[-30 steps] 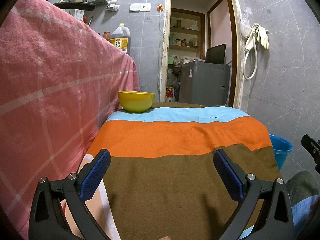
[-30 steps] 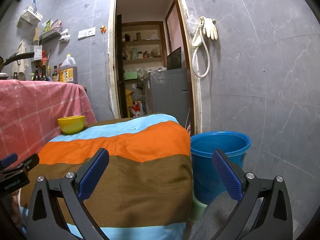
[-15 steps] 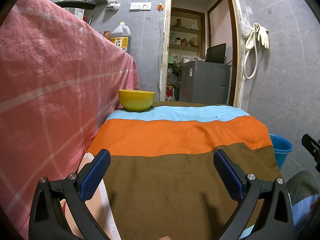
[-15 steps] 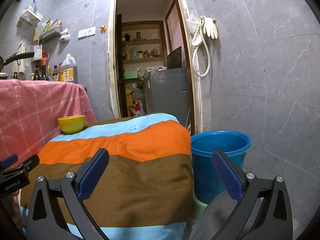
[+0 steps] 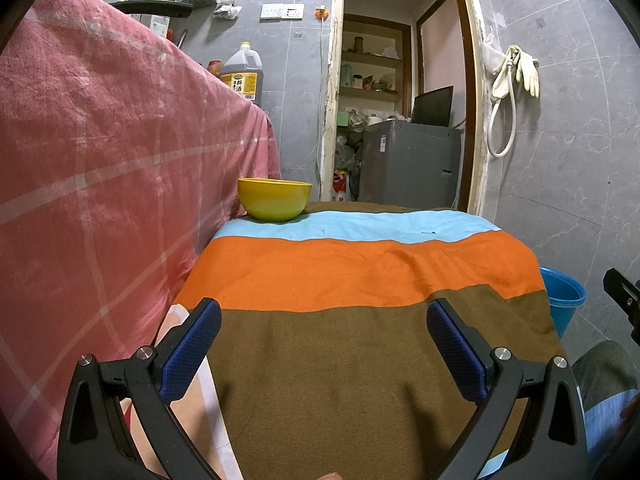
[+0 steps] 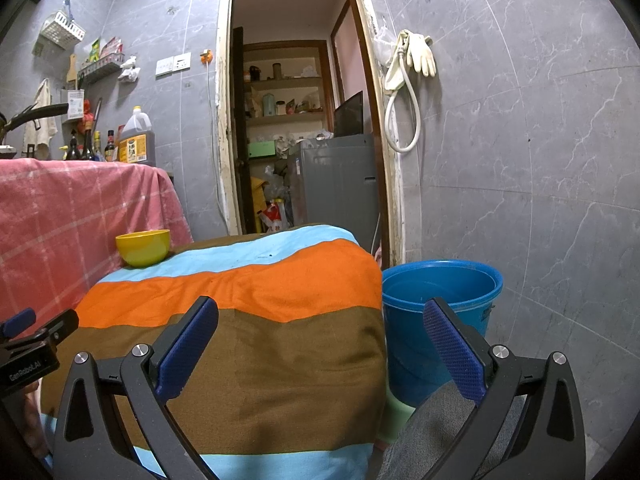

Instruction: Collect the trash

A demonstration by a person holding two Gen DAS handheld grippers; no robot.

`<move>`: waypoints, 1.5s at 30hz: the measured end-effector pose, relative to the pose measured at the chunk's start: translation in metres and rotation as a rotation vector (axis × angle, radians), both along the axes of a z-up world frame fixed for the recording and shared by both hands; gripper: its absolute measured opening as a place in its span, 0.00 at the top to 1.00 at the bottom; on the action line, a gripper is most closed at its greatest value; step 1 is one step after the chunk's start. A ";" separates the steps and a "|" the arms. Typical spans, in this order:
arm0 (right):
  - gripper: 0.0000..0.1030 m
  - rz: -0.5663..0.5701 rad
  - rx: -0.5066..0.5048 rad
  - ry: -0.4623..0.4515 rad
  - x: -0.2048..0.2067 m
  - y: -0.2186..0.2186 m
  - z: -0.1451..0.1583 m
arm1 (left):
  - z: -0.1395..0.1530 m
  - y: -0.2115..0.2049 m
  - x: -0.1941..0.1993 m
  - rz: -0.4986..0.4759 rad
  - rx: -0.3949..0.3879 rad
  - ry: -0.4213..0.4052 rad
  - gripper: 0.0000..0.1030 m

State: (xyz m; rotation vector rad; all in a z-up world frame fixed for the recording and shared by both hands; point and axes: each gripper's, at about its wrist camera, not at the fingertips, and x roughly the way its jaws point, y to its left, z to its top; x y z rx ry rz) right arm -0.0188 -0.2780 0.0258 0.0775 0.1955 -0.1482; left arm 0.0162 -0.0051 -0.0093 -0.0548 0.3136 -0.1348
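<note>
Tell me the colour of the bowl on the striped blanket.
Yellow. The bowl shows best in the left wrist view, at the blanket's far left corner.

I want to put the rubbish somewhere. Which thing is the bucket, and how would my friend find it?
Start at the table with the striped blanket. Look down past its right-hand edge to the floor by the grey tiled wall. The blue bucket stands there, open at the top: the only big round blue tub around, much bigger than the little yellow bowl on the blanket's far corner.
</note>
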 end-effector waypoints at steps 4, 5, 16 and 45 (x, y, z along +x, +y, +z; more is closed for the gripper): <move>0.00 0.000 0.000 0.000 0.000 0.000 0.000 | 0.000 0.000 0.000 0.001 0.000 0.000 0.02; 0.00 0.000 0.000 0.001 0.000 0.000 0.000 | 0.000 0.000 0.000 0.000 0.000 0.000 0.02; 0.00 0.000 0.000 0.001 0.000 0.000 0.001 | 0.000 0.001 0.000 0.000 0.000 0.001 0.02; 0.00 0.001 0.002 0.004 -0.001 -0.001 0.002 | -0.001 -0.004 -0.007 0.032 0.048 -0.032 0.02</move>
